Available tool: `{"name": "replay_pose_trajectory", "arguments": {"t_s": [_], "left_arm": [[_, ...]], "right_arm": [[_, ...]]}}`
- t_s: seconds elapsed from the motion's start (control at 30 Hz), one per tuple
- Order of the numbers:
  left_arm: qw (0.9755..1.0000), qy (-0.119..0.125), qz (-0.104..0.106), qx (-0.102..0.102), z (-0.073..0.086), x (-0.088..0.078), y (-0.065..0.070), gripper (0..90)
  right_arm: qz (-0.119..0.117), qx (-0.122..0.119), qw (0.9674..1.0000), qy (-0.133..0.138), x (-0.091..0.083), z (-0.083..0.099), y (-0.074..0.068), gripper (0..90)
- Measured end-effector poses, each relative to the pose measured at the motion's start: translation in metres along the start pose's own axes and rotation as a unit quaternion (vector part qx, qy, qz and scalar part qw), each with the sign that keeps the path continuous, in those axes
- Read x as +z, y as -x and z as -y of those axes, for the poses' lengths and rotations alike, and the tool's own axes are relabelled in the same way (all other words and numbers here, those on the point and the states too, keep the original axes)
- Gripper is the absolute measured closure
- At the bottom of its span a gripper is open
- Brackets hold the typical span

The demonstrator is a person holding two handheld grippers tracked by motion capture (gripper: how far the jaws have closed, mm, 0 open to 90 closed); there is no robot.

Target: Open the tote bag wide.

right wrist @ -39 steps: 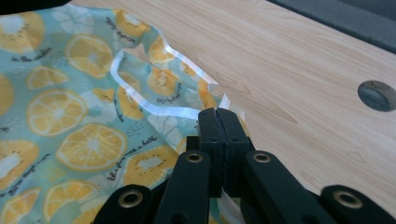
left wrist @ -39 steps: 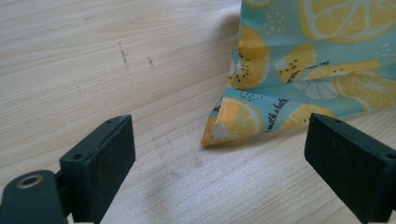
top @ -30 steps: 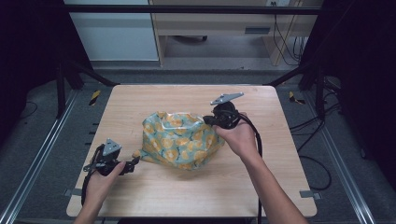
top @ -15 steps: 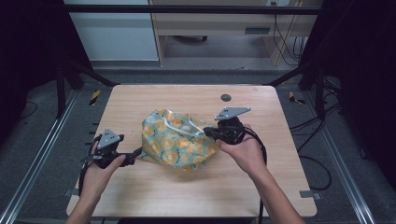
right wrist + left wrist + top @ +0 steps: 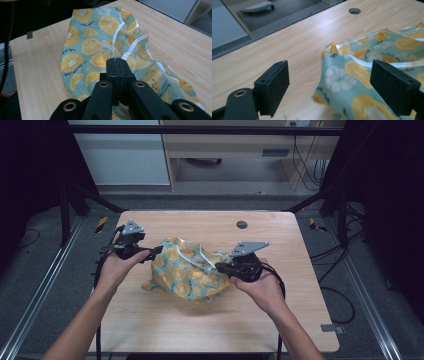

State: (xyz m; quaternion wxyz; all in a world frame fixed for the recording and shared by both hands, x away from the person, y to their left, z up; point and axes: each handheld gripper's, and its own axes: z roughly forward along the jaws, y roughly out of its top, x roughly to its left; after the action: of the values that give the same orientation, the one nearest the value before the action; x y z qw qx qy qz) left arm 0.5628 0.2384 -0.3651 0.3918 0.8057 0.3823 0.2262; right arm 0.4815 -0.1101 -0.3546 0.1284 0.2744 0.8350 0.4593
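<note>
High view: fruit-print cloth [image 5: 187,272] crumpled mid-bench [image 5: 210,325], near the front edge. Left gripper [image 5: 150,253] at its left corner, right gripper [image 5: 220,266] at its right side.

Left gripper view: fingers [image 5: 273,86] wide apart, just been closing a little, cloth [image 5: 352,82] between them but pressed by neither pad; round hole [image 5: 354,10] in bench [image 5: 274,47] farther off.

Right gripper view: fingers [image 5: 117,68] clamped together, pinching white-edged fold of cloth [image 5: 87,50], raised off bench [image 5: 37,75].
</note>
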Motion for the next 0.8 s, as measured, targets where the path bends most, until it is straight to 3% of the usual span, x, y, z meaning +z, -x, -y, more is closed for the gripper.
{"name": "replay_pose_trajectory", "arguments": {"t_s": [0.17,0.23,0.43,0.47,0.57,0.67,0.7,0.73,0.8], "left_arm": [[0.9993,-0.034,0.005,0.012,-0.006,0.019,-0.002,15.6],[0.9985,-0.046,0.027,0.001,-0.009,0.032,-0.005,15.9],[0.9972,-0.065,0.035,-0.011,-0.008,0.048,-0.012,18.1],[0.9965,-0.068,0.043,-0.023,-0.007,0.051,-0.013,18.7],[0.9950,-0.075,0.058,-0.032,-0.006,0.053,-0.012,24.2],[0.9941,-0.083,0.066,-0.025,-0.005,0.053,-0.009,40.9],[0.9940,-0.086,0.064,-0.022,-0.004,0.053,-0.009,54.0],[0.9941,-0.089,0.058,-0.018,-0.004,0.052,-0.008,54.0],[0.9947,-0.082,0.059,-0.016,-0.002,0.049,-0.006,74.9]], "right_arm": [[-0.005,-0.005,1.0000,-0.003,0.001,0.001,-0.002,90.0],[-0.009,-0.008,0.9999,-0.003,0.001,0.001,-0.003,90.0],[-0.011,-0.008,0.9999,-0.005,0.002,0.003,-0.004,90.0],[-0.012,-0.008,0.9999,-0.005,0.002,0.003,-0.004,90.0],[-0.012,-0.008,0.9999,-0.004,0.002,0.003,-0.003,90.0],[-0.011,-0.009,0.9999,-0.003,0.003,0.003,-0.002,90.0],[-0.009,-0.008,0.9999,-0.003,0.003,0.003,-0.002,90.0],[-0.009,-0.008,0.9999,-0.003,0.003,0.003,-0.002,90.0],[-0.005,-0.005,1.0000,-0.002,0.002,0.003,0.000,90.0]]}}
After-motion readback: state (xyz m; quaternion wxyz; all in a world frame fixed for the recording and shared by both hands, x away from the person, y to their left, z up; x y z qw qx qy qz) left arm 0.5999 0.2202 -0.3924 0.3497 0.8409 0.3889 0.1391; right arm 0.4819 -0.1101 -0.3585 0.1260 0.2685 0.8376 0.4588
